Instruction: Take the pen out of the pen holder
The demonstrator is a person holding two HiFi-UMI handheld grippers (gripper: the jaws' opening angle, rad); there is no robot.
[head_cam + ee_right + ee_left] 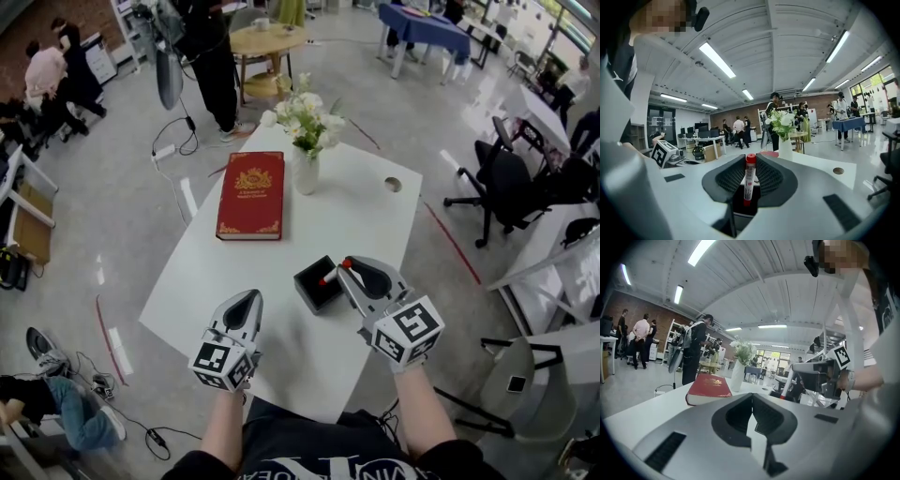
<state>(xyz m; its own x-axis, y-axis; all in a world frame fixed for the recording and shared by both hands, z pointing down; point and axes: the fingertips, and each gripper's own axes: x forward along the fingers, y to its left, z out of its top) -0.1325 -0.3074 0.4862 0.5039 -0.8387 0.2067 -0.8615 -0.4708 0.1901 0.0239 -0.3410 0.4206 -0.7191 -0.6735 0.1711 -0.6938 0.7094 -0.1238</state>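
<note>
A white pen [748, 180] with a red cap stands upright between the jaws of my right gripper [750, 158], which is shut on it. Its lower end hangs over the mouth of the black square pen holder [740, 206]. In the head view the pen holder [314, 286] sits on the white table [234, 272] and the right gripper [345, 265] is at its right edge with the pen [343, 264] in it. My left gripper [247, 302] hovers left of the holder, jaws together and empty. The left gripper view shows its tips [752, 397] meeting and the pen [788, 382] slanting down from the right gripper.
A red hardback book [251, 195] lies at the table's far left. A white vase of flowers [306, 169] stands beside it. A round cable hole [393, 185] is at the far right corner. Office chairs [511, 187] and people stand around the room.
</note>
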